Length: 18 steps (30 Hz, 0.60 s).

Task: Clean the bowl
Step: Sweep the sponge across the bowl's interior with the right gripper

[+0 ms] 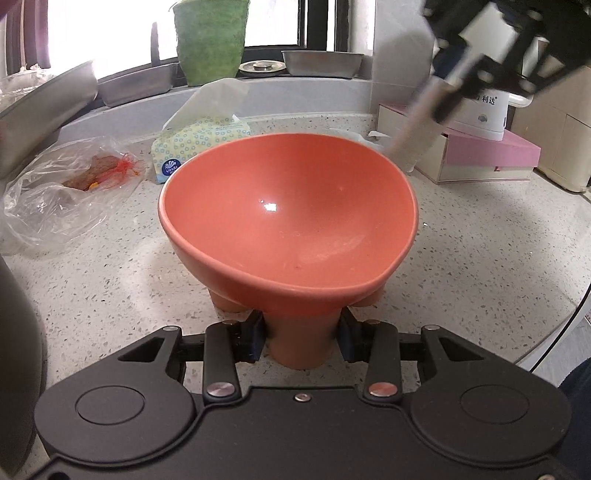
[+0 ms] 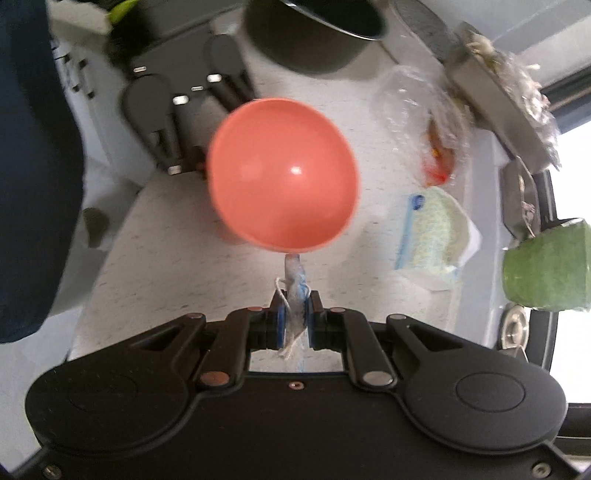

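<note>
An orange footed bowl [image 1: 291, 214] stands on the speckled counter, tilted toward me. My left gripper [image 1: 301, 332] is shut on one of the bowl's feet [image 1: 301, 339], at the near side. The bowl [image 2: 282, 173] also shows from above in the right wrist view, with the left gripper [image 2: 192, 151] behind it. My right gripper [image 2: 294, 314] is shut on a white and blue cloth strip [image 2: 294, 291] whose tip hangs just short of the bowl's rim. In the left wrist view the right gripper [image 1: 443, 99] hovers blurred above the bowl's far right, the cloth [image 1: 406, 136] hanging from it.
A tissue pack [image 1: 201, 144] lies behind the bowl. A clear plastic bag [image 1: 70, 184] with red scraps lies to the left. A pink and white box [image 1: 476, 155] stands at the right. Metal trays [image 1: 321, 62] and a green pot [image 1: 210, 37] sit on the sill. A dark pot [image 2: 314, 33] stands nearby.
</note>
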Each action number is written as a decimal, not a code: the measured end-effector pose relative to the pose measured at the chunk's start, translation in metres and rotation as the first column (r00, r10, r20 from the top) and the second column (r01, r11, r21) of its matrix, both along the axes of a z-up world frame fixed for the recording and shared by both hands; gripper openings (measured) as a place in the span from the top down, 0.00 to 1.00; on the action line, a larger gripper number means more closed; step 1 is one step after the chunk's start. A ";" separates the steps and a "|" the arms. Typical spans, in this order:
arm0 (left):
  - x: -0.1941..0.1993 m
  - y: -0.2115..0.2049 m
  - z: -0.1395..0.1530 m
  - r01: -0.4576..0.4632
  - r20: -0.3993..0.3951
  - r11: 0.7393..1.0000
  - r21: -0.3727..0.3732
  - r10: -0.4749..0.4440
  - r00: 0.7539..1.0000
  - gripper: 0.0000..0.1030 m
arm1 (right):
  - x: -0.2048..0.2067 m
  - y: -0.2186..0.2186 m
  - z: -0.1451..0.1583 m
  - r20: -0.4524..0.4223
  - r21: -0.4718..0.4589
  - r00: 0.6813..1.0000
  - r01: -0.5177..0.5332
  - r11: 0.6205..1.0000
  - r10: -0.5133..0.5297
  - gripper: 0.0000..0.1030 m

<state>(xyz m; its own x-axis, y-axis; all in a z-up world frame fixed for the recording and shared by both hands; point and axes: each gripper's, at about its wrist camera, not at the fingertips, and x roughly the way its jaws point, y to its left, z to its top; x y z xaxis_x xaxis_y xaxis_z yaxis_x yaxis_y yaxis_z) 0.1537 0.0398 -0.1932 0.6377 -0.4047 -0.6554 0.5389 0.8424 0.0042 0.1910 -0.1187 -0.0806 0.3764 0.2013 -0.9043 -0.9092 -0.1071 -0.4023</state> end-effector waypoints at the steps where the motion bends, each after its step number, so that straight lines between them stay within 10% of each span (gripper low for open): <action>1: 0.000 0.000 0.000 0.001 0.000 1.000 0.001 -0.001 1.000 0.63 | -0.007 0.002 0.001 -0.005 0.000 1.000 -0.014 1.000 0.014 0.88; 18: -0.001 -0.002 0.001 -0.005 -0.004 1.000 0.003 0.005 1.000 0.63 | -0.069 0.055 0.042 0.034 0.101 0.969 -0.247 0.964 0.245 0.88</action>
<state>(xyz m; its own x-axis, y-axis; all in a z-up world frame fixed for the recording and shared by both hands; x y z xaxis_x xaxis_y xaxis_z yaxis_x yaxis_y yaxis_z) 0.1531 0.0375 -0.1922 0.6373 -0.3991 -0.6592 0.5343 0.8453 0.0047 0.1225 -0.0639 -0.0385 0.3225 0.3820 -0.8661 -0.8511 -0.2834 -0.4419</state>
